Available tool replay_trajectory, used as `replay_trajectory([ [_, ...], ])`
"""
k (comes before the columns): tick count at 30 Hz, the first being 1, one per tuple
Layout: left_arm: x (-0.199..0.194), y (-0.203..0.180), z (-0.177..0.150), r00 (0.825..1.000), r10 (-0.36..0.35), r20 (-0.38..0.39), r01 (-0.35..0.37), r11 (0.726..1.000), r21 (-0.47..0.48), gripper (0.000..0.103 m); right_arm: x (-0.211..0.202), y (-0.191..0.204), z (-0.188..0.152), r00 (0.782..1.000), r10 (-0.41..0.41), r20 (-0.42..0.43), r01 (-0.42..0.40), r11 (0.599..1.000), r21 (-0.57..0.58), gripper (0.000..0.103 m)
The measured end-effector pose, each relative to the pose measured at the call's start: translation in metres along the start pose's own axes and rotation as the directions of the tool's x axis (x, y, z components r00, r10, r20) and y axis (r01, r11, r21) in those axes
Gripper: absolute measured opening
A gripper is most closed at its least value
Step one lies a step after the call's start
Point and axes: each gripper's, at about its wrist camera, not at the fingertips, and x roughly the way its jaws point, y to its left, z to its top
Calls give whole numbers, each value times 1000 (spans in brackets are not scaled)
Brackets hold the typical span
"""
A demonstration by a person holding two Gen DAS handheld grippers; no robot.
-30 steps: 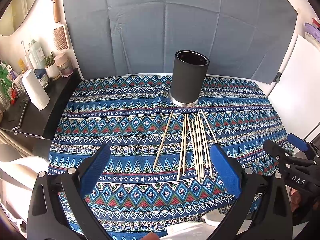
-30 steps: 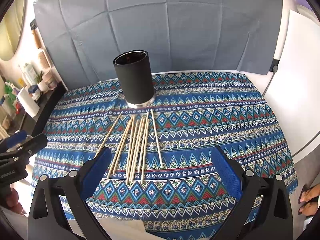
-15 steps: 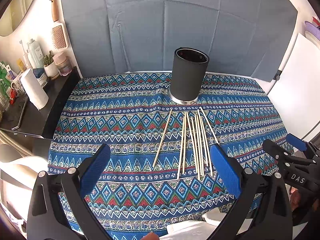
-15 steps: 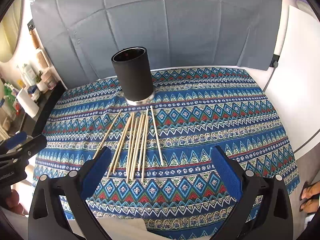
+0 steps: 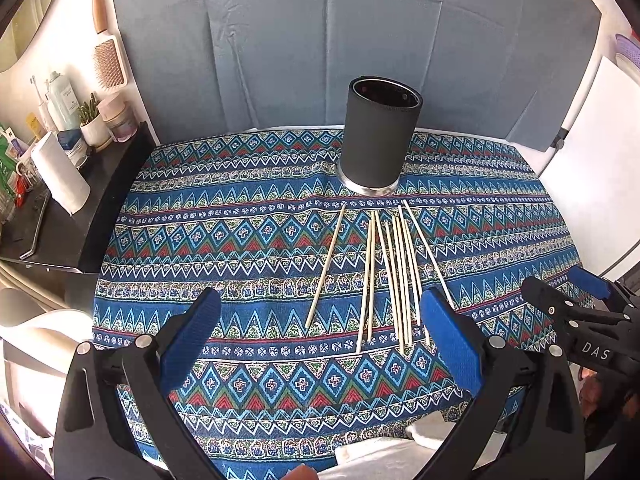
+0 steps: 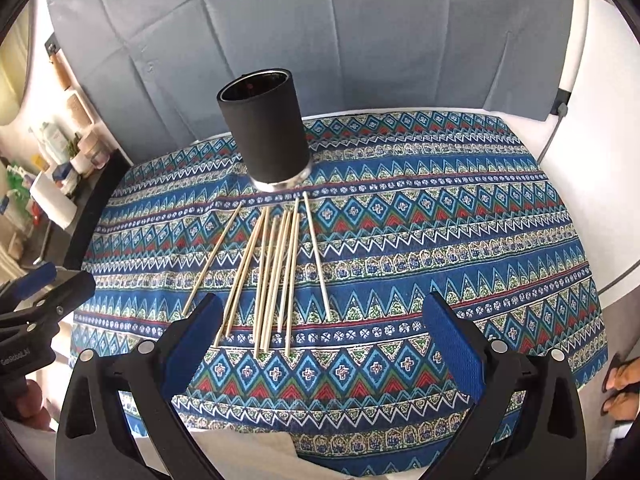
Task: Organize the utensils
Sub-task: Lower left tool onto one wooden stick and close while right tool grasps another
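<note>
A black cylindrical holder [image 5: 380, 136] stands upright on the patterned blue tablecloth [image 5: 240, 240]; it also shows in the right wrist view [image 6: 270, 136]. Several pale wooden chopsticks [image 5: 394, 276] lie side by side in front of it, with one [image 5: 326, 266] apart to the left. They also show in the right wrist view [image 6: 276, 272]. My left gripper [image 5: 316, 344] is open and empty, above the near ends of the chopsticks. My right gripper [image 6: 320, 340] is open and empty, just right of the bundle's near ends.
A black side shelf [image 5: 60, 216] at the left holds a paper roll [image 5: 60, 176], bottles and a small plant. A grey cloth backdrop [image 5: 340, 40] hangs behind the table. White panels stand at the right [image 5: 592, 152]. White paper lies at the near table edge [image 5: 376, 456].
The right gripper has moved forward and tilted a little, so the holder and chopsticks sit closer and more centred in its view. The left gripper has barely moved. Both stay open.
</note>
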Motion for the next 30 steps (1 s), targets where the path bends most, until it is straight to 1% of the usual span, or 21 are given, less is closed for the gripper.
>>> replay_trajectory([
  [5, 14, 4, 5, 999, -10, -44, 9, 1000, -8, 97, 15, -5, 5, 999, 8, -39, -9, 1000, -3, 95],
  [8, 21, 5, 8, 998, -16, -68, 16, 1000, -7, 97, 21, -8, 11, 999, -22, -38, 21, 1000, -17, 95],
  [10, 24, 2, 12, 997, -9, -74, 9, 1000, 8, 97, 27, -11, 14, 998, -49, -39, 48, 998, -33, 95],
  [11, 26, 2, 14, 997, -4, -77, 5, 1000, 16, 97, 31, -12, 15, 997, -58, -42, 56, 998, -43, 95],
  [15, 42, 6, 22, 994, -23, -107, 24, 1000, 13, 97, 52, -18, 21, 995, -77, -62, 72, 994, -82, 95],
  [19, 62, 11, 27, 992, 18, -123, -14, 999, 37, 97, 75, -23, 27, 990, -111, -84, 97, 984, -149, 95],
  [21, 73, 13, 29, 991, 11, -131, -5, 999, 51, 97, 85, -26, 30, 989, -122, -89, 106, 980, -169, 95],
  [23, 84, 13, 32, 990, 36, -138, -25, 997, 76, 97, 95, -28, 31, 987, -120, -107, 100, 979, -178, 95],
  [25, 95, 11, 33, 989, 79, -122, -66, 992, 105, 97, 106, -28, 33, 985, -111, -129, 86, 979, -184, 95],
  [26, 101, 10, 33, 989, 89, -120, -75, 990, 118, 97, 111, -27, 34, 985, -107, -138, 79, 979, -190, 95],
  [30, 127, 8, 33, 984, 91, -155, -69, 988, 140, 97, 130, -22, 36, 982, -101, -163, 64, 973, -221, 95],
])
